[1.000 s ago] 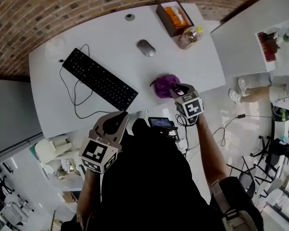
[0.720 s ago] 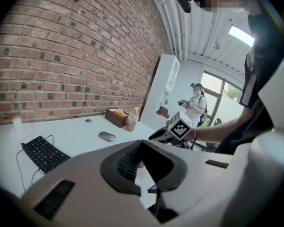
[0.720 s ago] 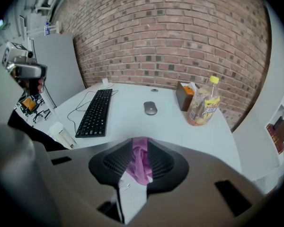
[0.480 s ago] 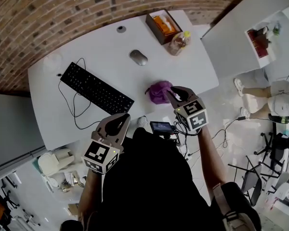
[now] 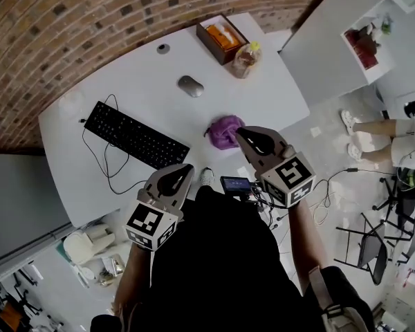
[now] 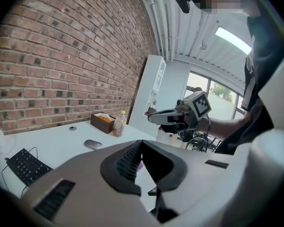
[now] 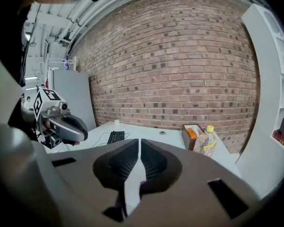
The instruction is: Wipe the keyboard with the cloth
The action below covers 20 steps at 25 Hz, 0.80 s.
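Shows only black-and-white square markers, on the cube [image 5: 292, 178] of the right gripper [image 5: 245, 135] and on that of the left gripper [image 5: 182, 171]; print on the yellow label of the bottle [image 5: 244, 58] too small to read.

Right gripper [image 7: 139, 143]: ribbed dark pads [image 7: 123, 162] all but together after just closing, with a thin slit between them and nothing gripped (only a purple speck showing low in the slit). Hovers just beside the cloth [image 5: 225, 131], not touching it.

Left gripper [image 6: 142, 143]: ribbed pads [image 6: 128, 160] pressed together at the tips, pinching nothing. Hangs off the near edge of the table [image 5: 277, 95], near the keyboard [image 5: 135, 135].

Purple cloth: crumpled into a soft heap on the smooth white table, close to the front edge and well apart from the keyboard. Keyboard: black, flat, long, set diagonally, with a thin black cable [image 5: 105, 159] looping beside it. Further back, a smooth grey oval mouse [image 5: 190, 86], a brown open box [image 5: 202, 34] with orange contents, and the clear yellow-capped bottle just beside that box.
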Each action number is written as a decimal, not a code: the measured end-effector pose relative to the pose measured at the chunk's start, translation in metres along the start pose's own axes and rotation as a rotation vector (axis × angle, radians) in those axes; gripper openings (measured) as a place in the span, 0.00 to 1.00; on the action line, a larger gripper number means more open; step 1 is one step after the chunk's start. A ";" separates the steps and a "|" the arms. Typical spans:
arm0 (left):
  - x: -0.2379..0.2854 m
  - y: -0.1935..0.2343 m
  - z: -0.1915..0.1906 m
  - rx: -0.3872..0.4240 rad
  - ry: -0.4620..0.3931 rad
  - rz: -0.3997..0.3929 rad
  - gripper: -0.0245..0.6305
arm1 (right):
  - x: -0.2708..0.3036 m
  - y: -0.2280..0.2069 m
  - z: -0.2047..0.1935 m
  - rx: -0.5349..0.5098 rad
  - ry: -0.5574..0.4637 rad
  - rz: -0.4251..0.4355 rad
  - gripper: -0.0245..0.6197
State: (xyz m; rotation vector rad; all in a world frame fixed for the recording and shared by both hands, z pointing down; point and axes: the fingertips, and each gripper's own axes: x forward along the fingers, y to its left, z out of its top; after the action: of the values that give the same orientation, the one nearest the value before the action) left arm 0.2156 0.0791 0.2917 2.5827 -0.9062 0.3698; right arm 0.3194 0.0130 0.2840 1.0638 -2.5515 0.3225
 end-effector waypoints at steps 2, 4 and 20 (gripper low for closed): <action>0.002 -0.002 -0.001 0.003 0.007 -0.013 0.06 | -0.008 0.005 0.007 0.002 -0.041 -0.003 0.07; 0.004 -0.005 0.000 0.007 0.012 -0.023 0.06 | -0.015 0.012 0.013 -0.004 -0.074 0.005 0.07; 0.029 -0.013 0.008 -0.008 0.020 -0.057 0.06 | -0.036 -0.001 0.007 0.045 -0.121 -0.014 0.06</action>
State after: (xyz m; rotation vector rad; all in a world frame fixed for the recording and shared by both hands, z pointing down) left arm 0.2473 0.0692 0.2918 2.5872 -0.8242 0.3744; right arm 0.3417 0.0327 0.2628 1.1506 -2.6534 0.3225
